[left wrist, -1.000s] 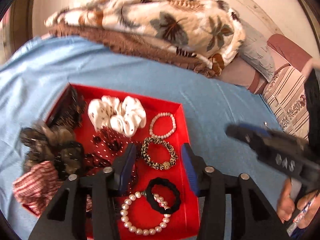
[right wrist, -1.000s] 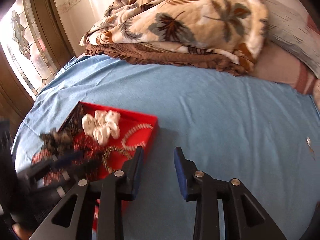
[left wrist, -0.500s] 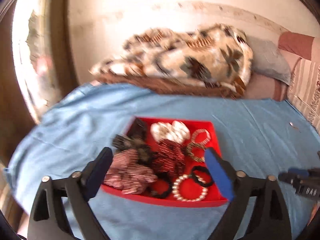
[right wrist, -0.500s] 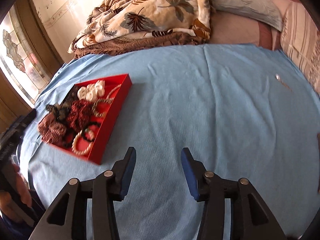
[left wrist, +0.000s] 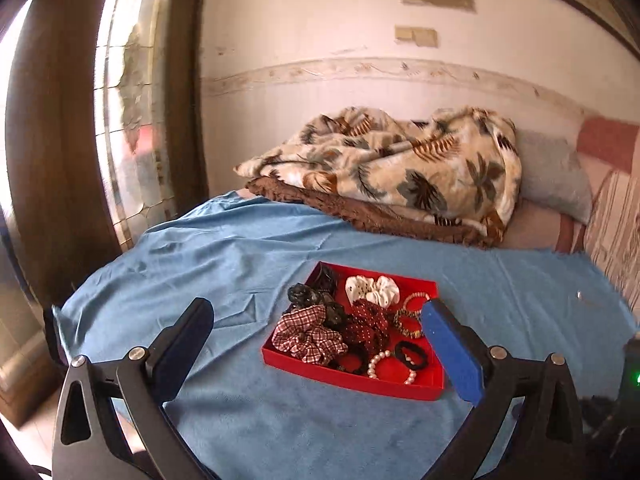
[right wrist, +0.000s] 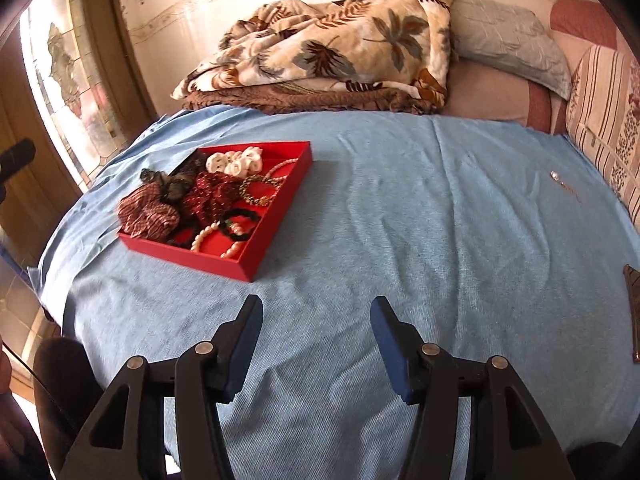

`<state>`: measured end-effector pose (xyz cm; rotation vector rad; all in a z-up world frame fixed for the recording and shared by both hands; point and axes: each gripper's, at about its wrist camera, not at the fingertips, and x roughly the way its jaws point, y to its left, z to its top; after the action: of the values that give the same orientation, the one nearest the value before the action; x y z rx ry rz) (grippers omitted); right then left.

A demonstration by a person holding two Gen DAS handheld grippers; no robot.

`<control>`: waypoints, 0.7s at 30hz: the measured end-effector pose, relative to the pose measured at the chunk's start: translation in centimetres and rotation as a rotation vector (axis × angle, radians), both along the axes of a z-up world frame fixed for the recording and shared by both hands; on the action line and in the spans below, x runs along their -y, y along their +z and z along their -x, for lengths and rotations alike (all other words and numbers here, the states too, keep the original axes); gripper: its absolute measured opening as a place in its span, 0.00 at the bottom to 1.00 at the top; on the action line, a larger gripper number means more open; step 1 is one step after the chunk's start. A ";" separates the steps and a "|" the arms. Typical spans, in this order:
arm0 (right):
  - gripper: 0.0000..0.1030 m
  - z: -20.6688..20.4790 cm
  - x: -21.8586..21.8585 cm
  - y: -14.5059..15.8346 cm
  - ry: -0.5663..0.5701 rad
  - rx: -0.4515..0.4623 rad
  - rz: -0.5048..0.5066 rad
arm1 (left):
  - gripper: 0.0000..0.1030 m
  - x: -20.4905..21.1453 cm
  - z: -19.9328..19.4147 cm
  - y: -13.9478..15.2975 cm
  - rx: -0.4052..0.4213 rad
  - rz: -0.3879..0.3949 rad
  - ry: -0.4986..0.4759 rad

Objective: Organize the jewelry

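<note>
Both tools hang empty above the bed's blue sheet (right wrist: 400, 200): the left hand-held gripper (left wrist: 316, 344) spread wide, the right hand-held gripper (right wrist: 316, 340) parted too, well short of the shallow red tray (right wrist: 276, 220). Judging by this, sorting looks nearly done; one small silvery trinket (right wrist: 560, 182) lies loose far right, likely next. The tray holds fabric scrunchies (left wrist: 308, 334), a pearl bracelet (left wrist: 390, 364) and a black band (left wrist: 412, 354).

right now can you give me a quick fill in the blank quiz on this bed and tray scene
1. The tray holding the jewelry is colored ____.
2. The sheet under the tray is colored ____.
3. Both the left claw and the right claw are ____ and hold nothing.
4. The white scrunchie lies ____ the tray.

Missing words: red; blue; open; inside
</note>
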<state>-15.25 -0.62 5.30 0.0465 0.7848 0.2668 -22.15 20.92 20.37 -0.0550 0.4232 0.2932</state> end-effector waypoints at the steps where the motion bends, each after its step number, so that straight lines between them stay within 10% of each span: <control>1: 0.60 0.3 -0.1 0.0 0.003 0.005 0.005 | 1.00 -0.1 0.5 0.0 0.005 0.010 0.004; 21: 0.71 2.1 -1.7 -0.2 -0.014 0.032 0.055 | 1.00 1.3 0.4 -2.2 -0.138 -0.015 -0.008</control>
<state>-17.40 1.09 5.13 -0.0037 0.7594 0.2316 -22.56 19.60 18.18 -0.0184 0.5578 0.2930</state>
